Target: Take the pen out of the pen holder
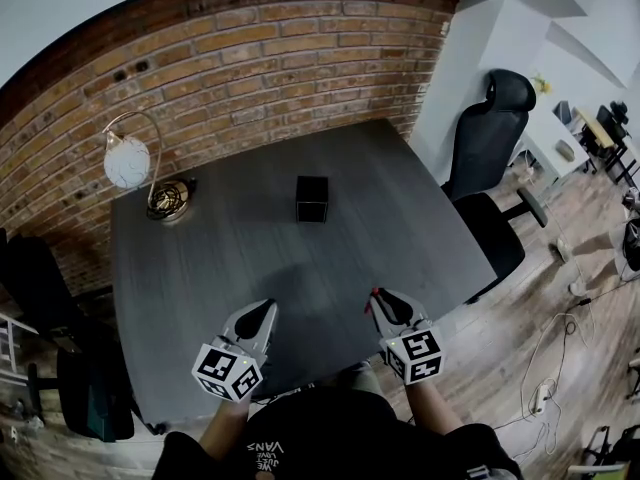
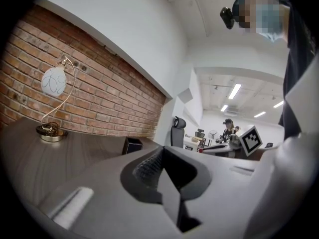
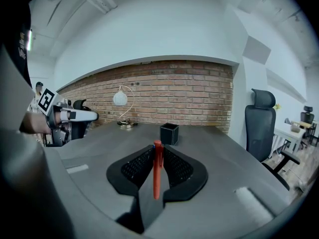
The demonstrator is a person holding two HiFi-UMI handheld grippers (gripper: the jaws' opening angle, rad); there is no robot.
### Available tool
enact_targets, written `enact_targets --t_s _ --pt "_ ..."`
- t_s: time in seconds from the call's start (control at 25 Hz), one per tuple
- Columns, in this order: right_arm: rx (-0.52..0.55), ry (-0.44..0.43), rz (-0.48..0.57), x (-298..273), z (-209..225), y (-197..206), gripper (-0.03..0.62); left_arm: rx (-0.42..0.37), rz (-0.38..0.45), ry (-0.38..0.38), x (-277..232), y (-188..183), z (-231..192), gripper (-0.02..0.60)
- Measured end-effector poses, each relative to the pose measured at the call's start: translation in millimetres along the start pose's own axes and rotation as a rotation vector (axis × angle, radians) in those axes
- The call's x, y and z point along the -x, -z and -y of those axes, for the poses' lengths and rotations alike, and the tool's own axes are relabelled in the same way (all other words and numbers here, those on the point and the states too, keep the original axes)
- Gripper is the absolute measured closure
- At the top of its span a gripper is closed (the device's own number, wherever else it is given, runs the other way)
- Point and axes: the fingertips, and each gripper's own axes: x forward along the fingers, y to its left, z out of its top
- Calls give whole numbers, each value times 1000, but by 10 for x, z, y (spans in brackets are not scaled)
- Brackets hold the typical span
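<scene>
- Since the red pen [image 3: 157, 176] is seen clamped upright between the closed jaws of the right tongs [image 3: 158, 153], well apart from the black pen holder [image 3: 169, 133], the removal itself is judged done.
- The pen holder is seen standing on the dark worktop [image 1: 250, 248] at about 12 o'clock from both tongs, while the pen is held over the worktop's near edge, at about 5 o'clock from the holder.
- The left tongs [image 2: 163, 156] are shut with nothing between the jaws, and are held at 9 o'clock from the right tongs.
- The pen is gripped only along a narrow line of its barrel, so it could be twisted or let slip if the squeeze is eased early. It would then be dropped onto the worktop or past the near edge to the floor.
- If the pen is to be laid down, a roll across the smooth worktop is the likely fault, caused by release from height or with the barrel tilted.
- A lamp [image 1: 128, 161] stands at 10 o'clock from the holder, far from any likely path, so little risk is judged there.
</scene>
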Motion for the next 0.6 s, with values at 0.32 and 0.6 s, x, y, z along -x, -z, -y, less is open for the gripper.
enact_targets --t_s 0.32,0.6 --pt "-12 -6 7 -19 41 -36 530 11 -3 -12 -25 21 -6 529" --pt "-11 -17 11 -76 84 -57 530 15 -5 -20 -87 31 -9 529"
